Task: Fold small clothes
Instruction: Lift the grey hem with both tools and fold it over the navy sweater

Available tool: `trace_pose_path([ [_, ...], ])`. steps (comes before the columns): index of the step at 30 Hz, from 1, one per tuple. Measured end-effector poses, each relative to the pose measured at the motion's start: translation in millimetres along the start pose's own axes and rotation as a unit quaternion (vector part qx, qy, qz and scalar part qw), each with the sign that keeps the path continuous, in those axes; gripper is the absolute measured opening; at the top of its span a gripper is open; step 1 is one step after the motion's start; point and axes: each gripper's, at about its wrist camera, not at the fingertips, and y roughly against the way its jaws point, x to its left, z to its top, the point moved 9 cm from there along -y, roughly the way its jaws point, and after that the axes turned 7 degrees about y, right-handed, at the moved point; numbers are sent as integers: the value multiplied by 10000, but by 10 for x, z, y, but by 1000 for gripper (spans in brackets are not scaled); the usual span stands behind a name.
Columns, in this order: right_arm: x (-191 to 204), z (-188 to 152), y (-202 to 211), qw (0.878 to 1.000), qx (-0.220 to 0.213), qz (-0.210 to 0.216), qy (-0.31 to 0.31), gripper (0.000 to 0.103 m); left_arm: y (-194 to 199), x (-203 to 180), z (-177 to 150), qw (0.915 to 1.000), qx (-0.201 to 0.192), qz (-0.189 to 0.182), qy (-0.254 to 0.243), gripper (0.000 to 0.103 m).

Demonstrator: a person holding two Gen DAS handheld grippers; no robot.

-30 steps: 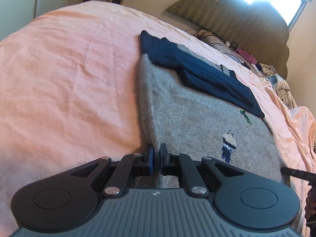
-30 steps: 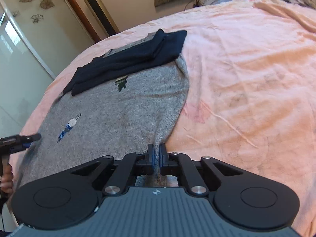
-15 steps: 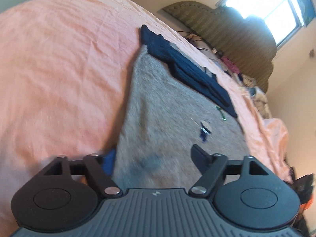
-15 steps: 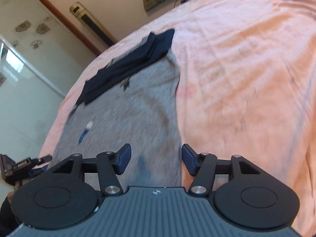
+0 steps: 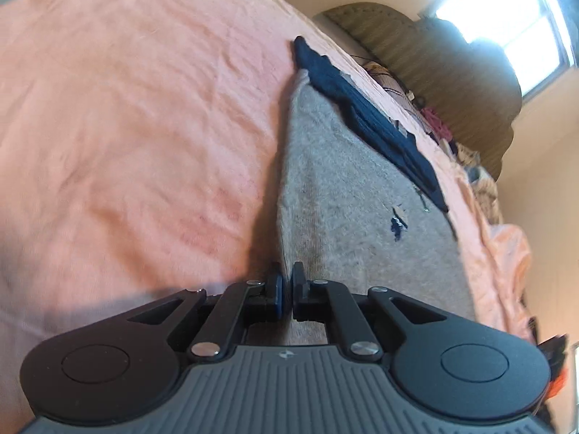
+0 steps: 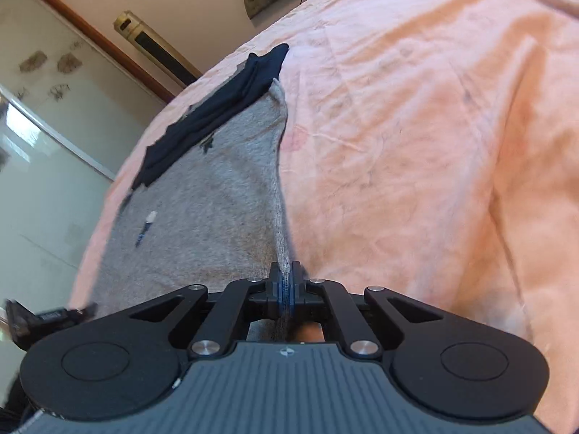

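A grey knitted sweater [image 5: 347, 195] with small embroidered figures lies spread on the pink bed; it also shows in the right wrist view [image 6: 217, 195]. Its navy sleeves [image 5: 365, 115] lie folded across the far end, also seen in the right wrist view [image 6: 217, 115]. My left gripper [image 5: 285, 291] is shut on the sweater's near left edge. My right gripper [image 6: 286, 285] is shut on the near right edge, with grey knit pinched between the blue pads. Both edges are lifted a little off the bed.
The pink bedspread [image 5: 126, 126] stretches wide to the left, and to the right in the right wrist view [image 6: 416, 126]. A padded headboard [image 5: 434, 58] with loose clothes piled by it stands at the far end. A tall floor-standing unit [image 6: 155, 47] stands by the wall.
Both grippers were shut a second ago, opened half a second ago, and are now shut again on the sweater's near edges, closer to the fabric.
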Motion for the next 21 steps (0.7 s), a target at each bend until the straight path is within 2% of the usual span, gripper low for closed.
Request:
trace_pose_path([
  [1, 14, -16, 11, 9999, 47, 83, -93, 22, 24, 0, -39, 9997, 157, -108, 138, 12],
  [2, 53, -46, 57, 9995, 58, 259, -182, 41, 42, -10, -91, 9989, 327, -245, 243, 18],
  [3, 98, -73, 106, 9989, 53, 426, -194, 51, 72, -30, -143, 9976, 426, -438, 338, 35],
  [4, 141, -117, 132, 9985, 129, 513, -149, 61, 117, -70, -205, 9959, 461, -669, 397, 58],
  [6, 242, -239, 119, 9974, 415, 590, 10, 62, 165, -176, -317, 9935, 474, -954, 397, 82],
  [7, 296, -278, 104, 9969, 451, 640, 74, 62, 145, -226, -377, 9936, 497, -952, 337, 82],
  [9, 351, -331, 34, 9964, 598, 581, 149, 41, 92, -326, -455, 9955, 405, -858, 59, 81],
  [10, 340, -362, -11, 9960, 720, 509, 160, 10, 69, -366, -464, 9962, 370, -789, -51, 69],
  [11, 326, -377, -24, 9959, 739, 485, 200, 10, 41, -379, -472, 9966, 417, -695, -125, 50],
  [12, 310, -366, 12, 9962, 678, 487, 243, 10, 3, -360, -497, 9966, 578, -561, -171, 5],
  [14, 225, -304, 153, 9979, 504, 193, 369, 9, 49, -288, -486, 9972, 581, -450, -124, 7],
  [17, -2, -290, 280, 9987, 465, 65, 174, 8, 121, -145, -487, 9977, 581, -215, -261, 7],
  [20, -59, -344, 254, 9988, 360, 282, -164, 9, 114, -73, -506, 9962, 737, -473, -25, 10],
  [21, -41, -346, 261, 9987, 316, 326, -242, 13, 122, -88, -517, 9947, 851, -571, 85, 17],
])
